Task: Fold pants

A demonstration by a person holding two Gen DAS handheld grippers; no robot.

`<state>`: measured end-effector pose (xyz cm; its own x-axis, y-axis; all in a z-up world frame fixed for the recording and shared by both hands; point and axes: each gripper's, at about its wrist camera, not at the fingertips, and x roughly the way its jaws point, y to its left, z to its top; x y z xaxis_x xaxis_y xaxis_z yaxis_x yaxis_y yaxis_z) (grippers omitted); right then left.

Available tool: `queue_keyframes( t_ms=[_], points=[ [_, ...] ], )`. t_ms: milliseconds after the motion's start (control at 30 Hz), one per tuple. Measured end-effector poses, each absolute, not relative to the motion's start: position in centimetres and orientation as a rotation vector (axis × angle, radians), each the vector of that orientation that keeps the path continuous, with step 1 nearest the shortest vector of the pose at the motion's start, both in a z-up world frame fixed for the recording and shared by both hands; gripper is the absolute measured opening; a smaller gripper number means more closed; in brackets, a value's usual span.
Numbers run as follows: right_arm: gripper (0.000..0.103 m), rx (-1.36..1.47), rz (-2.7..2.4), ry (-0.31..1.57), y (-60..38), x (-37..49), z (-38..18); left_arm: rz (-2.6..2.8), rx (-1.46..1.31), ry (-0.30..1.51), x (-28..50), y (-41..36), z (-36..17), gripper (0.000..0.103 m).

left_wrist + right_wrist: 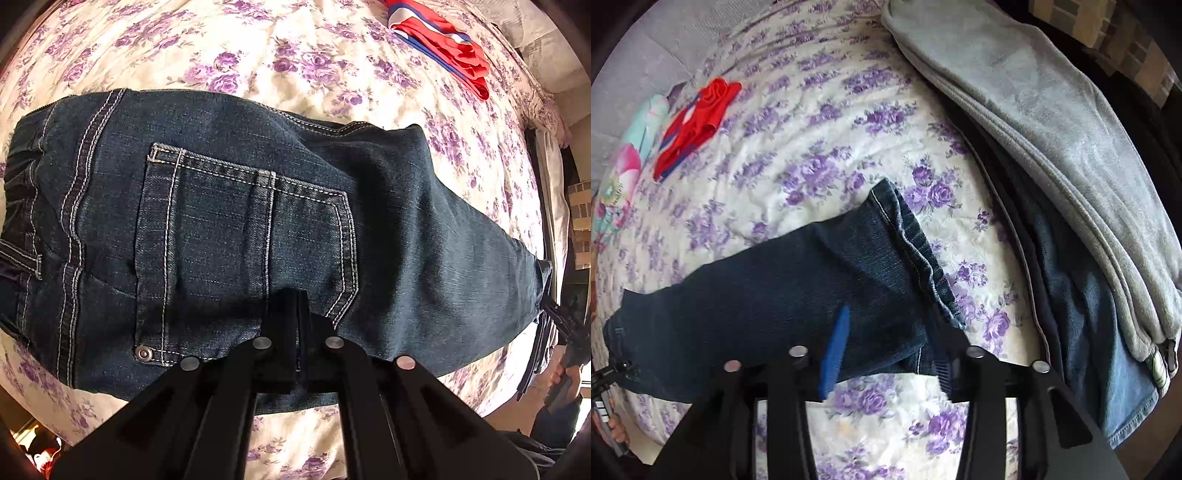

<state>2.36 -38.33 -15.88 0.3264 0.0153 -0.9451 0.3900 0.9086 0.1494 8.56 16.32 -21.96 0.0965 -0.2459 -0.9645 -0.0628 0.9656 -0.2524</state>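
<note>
Dark blue jeans (229, 229) lie flat on a floral bedsheet (258, 55), back pocket up, waistband at left, legs running right. My left gripper (297, 295) sits over the near edge of the seat, fingers pressed together; whether denim is pinched between them is unclear. In the right wrist view the leg end with its hem (916, 254) lies across the sheet. My right gripper (890, 325) is open, its blue-padded fingers (836, 343) spread over the near edge of the leg by the hem. It also shows at the far right of the left view (565, 325).
A folded red and blue garment (450, 48) lies at the far side of the bed, also in the right wrist view (698, 114). A grey fleece (1052, 122) on lighter blue jeans (1108, 350) is stacked to the right. A colourful cushion (628, 162) lies at far left.
</note>
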Motion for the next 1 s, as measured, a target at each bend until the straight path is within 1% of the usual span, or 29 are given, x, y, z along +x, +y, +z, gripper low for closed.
queue_keyframes(
  t_ms=[33,100,167,267,300,367,400,500,600,733,867,1000],
  points=[
    [0.058,0.396,-0.242,1.197,-38.3,1.6,-15.1,-0.131,-0.234,1.470,8.3,16.4,-21.4,0.002],
    [0.065,0.444,-0.221,1.165,-38.5,0.1,-14.0,-0.143,-0.194,1.434,7.8,15.8,-20.2,0.002],
    [0.065,0.537,-0.207,1.141,-38.9,-1.6,-14.0,-0.190,-0.180,1.405,7.3,14.6,-18.6,0.002],
    [0.065,0.724,-0.199,1.101,-39.3,-4.0,-16.0,-0.270,-0.124,1.363,7.4,11.7,-16.5,0.002],
    [0.065,0.762,-0.212,1.104,-39.3,-4.5,-16.9,-0.294,-0.100,1.354,7.7,10.6,-16.1,0.002],
    [0.054,0.761,-0.242,1.099,-38.4,-5.2,-17.5,-0.307,-0.047,1.354,8.6,8.8,-15.8,0.002],
    [0.052,0.739,-0.206,1.088,-37.5,-4.9,-17.2,-0.311,-0.046,1.353,8.9,8.4,-15.6,0.002],
    [0.052,0.550,-0.060,1.109,-32.6,-1.8,-15.3,-0.317,-0.105,1.353,9.4,9.0,-15.6,0.002],
    [0.052,0.430,0.183,1.137,-26.0,3.5,-13.9,-0.287,-0.139,1.373,9.3,9.9,-16.9,0.002],
    [0.057,0.270,0.499,1.161,-15.2,11.3,-12.4,-0.246,-0.201,1.427,7.9,12.1,-19.4,0.002],
    [0.057,0.162,0.749,1.236,-5.3,17.9,-13.3,-0.230,-0.276,1.451,6.4,14.1,-21.2,0.002],
    [0.057,0.062,0.851,1.336,0.4,22.3,-15.3,-0.253,-0.315,1.431,5.7,14.9,-21.7,0.002]
  ],
)
